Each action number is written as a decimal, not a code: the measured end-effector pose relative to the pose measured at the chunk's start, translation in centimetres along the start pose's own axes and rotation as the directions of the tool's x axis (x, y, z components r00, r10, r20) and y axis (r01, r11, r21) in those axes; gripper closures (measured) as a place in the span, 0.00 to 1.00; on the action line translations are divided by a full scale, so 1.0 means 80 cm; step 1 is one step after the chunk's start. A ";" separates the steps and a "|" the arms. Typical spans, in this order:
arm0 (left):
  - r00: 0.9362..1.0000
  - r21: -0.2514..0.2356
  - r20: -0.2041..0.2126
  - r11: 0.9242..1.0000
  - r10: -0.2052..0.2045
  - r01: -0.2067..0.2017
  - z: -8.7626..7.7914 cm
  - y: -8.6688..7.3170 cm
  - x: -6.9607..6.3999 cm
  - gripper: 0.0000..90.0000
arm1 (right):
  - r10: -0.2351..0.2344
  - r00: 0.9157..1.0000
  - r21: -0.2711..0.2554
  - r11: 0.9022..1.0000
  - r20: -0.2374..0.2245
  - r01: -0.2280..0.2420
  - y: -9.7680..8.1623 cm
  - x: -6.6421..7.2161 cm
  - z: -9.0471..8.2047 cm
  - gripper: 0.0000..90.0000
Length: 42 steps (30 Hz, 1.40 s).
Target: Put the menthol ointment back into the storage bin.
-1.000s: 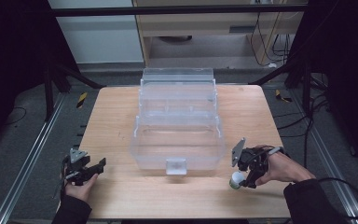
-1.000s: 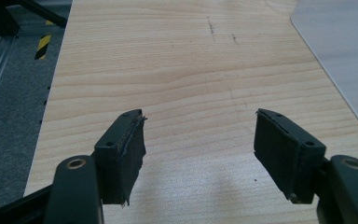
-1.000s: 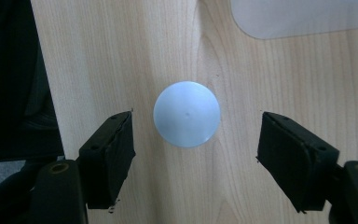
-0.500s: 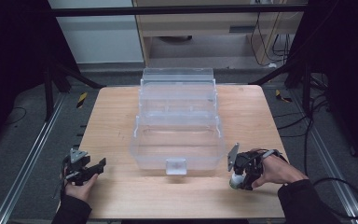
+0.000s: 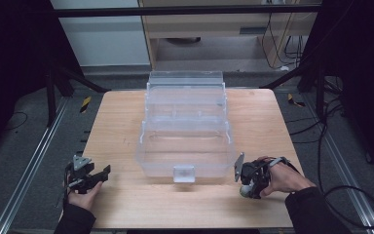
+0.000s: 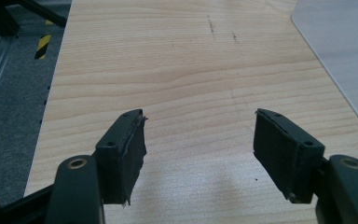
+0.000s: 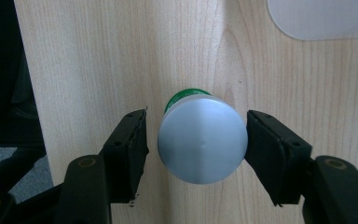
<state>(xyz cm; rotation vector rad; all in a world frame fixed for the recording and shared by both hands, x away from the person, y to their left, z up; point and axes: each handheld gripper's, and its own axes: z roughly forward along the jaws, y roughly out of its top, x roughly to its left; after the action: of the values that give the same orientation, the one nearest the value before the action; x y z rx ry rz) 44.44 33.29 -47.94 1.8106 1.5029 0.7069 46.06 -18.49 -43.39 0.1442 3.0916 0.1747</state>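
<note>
Bottle point(image 7: 202, 139) with grey cap, green body stands between right gripper point(image 7: 196, 140) fingers, cap toward camera, long axis along gripper's line of sight. Right finger touching cap, left finger just apart: not yet clamped. Spot: worktop point(image 5: 126, 122) near edge, right of clear box point(image 5: 185, 141). Left gripper point(image 6: 200, 140) fingers wide apart, empty, well away.

left claw point(image 6: 198, 149): black pads, brass screws | right claw point(image 7: 196, 154): same | sleeves point(image 5: 311, 212): dark

Clear bin stack point(image 5: 185, 131) blocks table point(image 5: 117, 122) centre; open wood along left, right, near edges.
</note>
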 end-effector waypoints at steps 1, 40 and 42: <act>1.000 0.000 -0.001 1.000 0.000 0.000 0.000 0.000 0.000 0.37 | 0.000 1.000 0.005 1.000 0.001 0.000 0.000 0.000 0.001 0.45; 1.000 0.007 -0.001 1.000 -0.002 0.002 0.000 0.000 0.000 0.37 | 0.074 0.997 -0.049 0.996 0.039 -0.072 -0.008 -0.011 -0.076 0.56; 1.000 0.007 -0.001 1.000 0.002 -0.002 0.000 0.000 0.000 0.37 | 0.070 0.997 -0.054 0.996 0.044 -0.068 -0.008 -0.012 -0.080 0.56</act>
<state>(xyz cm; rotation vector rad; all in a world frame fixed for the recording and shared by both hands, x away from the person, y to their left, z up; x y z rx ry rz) 44.44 33.27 -47.97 1.8176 1.5059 0.7044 46.64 -19.89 -37.10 0.2494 3.0355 0.2505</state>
